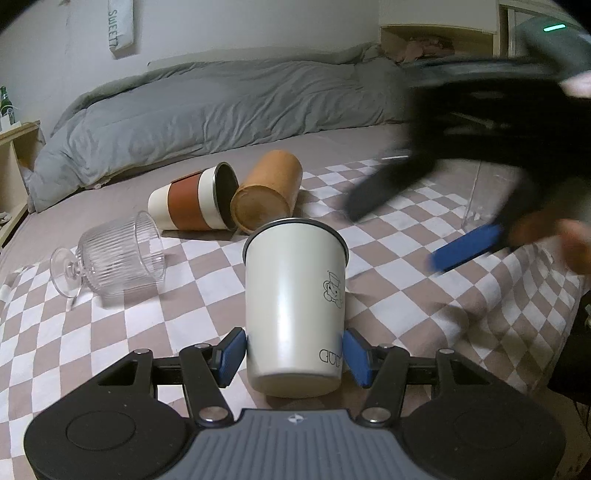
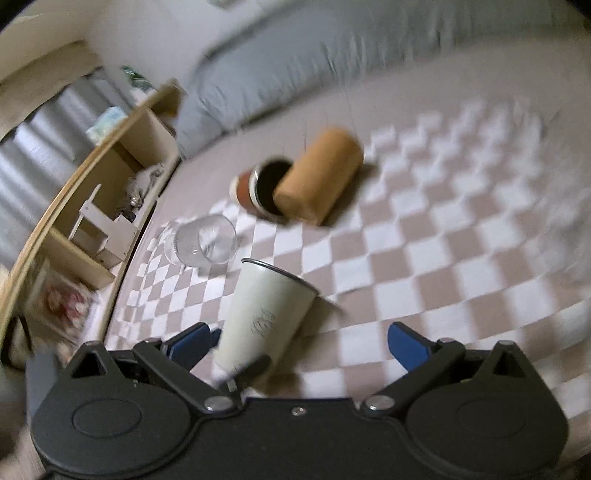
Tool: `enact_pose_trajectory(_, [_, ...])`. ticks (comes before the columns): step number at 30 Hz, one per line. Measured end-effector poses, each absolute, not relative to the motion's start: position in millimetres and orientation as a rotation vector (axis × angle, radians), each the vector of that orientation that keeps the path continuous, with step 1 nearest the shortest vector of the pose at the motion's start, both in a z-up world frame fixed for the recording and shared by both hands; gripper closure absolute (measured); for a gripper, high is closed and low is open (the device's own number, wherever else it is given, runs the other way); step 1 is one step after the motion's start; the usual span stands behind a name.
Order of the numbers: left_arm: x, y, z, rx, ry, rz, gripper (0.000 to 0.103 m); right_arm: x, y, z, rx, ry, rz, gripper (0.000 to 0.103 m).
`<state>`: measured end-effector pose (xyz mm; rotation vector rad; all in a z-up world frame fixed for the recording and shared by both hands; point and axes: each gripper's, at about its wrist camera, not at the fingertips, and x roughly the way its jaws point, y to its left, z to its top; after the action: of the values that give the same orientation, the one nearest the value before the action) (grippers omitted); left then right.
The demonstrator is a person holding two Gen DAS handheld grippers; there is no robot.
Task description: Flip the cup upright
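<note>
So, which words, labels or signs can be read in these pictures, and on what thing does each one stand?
"SWEET": on the white banner on the wall; its last letters are cut off.
"GUD": partly readable print low on the white cup; the rest curves out of sight.
Cartoon drawing on the same cup: no words.
Green bottle label: too small to read.

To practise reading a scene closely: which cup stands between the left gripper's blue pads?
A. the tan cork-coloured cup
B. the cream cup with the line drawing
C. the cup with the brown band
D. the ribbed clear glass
B: in the left wrist view the cream cup stands rim-up between the left gripper pads, while the ribbed glass, tan cup and brown-banded cup lie on their sides.
</note>
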<state>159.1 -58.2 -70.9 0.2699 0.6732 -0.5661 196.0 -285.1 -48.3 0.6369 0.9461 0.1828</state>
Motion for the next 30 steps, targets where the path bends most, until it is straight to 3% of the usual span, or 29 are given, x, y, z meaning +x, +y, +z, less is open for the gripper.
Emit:
enact_pose_trajectory(10, [160, -58, -70, 0.274, 0.675, -0.579, 0.044, 264, -265, -107, 0.902, 1.069, 0.167, 0.0])
enact_pose_trajectory(14, [160, -58, -71, 0.274, 0.669, -0.596, 0.044, 273, -263, -114, 0.893, 1.076, 0.158, 0.01])
enact_pose_trajectory(16, [161, -60, -72, 0.271, 0.667, -0.603, 0.044, 275, -263, -112, 0.852, 1.072, 0.163, 0.021])
enact_pose_trajectory(23, [161, -70, -68, 0.242, 0.662, -0.645, 0.043, 254, -260, -79, 0.626, 0.93, 0.217, 0.021])
enact_pose_trajectory(27, [159, -79, -63, 0.222, 0.659, -0.674, 0.029, 228, -259, -50, 0.399, 0.787, 0.229, 0.021])
enact_pose_trajectory(30, [155, -87, -61, 0.232, 0.64, -0.699, 0.024, 210, -262, -39, 0.234, 0.696, 0.185, 0.021])
